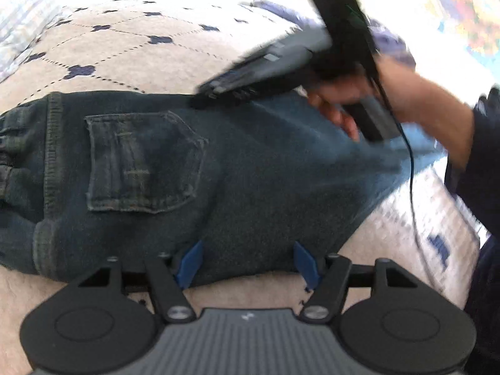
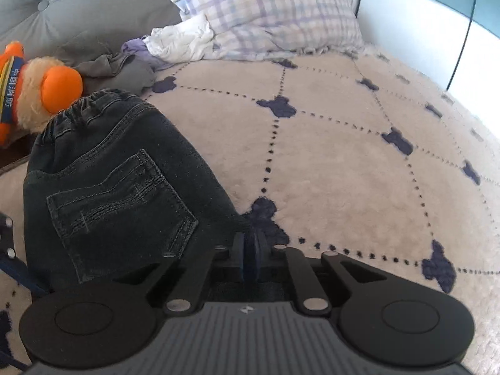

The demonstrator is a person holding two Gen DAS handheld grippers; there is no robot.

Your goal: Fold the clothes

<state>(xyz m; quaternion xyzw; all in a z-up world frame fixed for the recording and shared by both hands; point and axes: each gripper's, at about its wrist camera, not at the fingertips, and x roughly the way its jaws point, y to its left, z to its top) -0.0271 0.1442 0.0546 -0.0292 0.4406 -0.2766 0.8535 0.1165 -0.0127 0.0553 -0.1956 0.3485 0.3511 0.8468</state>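
Dark blue jeans lie across the cream bedspread, back pocket up and elastic waistband at the left. My left gripper is open, its blue fingers standing wide apart over the jeans' near edge. A hand holds my right gripper at the jeans' far edge. In the right wrist view, the right gripper has its jaws almost together on that edge of the jeans, with the denim running in under them.
An orange plush toy sits just past the waistband. Crumpled white and grey clothes lie by a plaid pillow at the bed's head. A black cable hangs from the right gripper. A dark sleeve is at the right.
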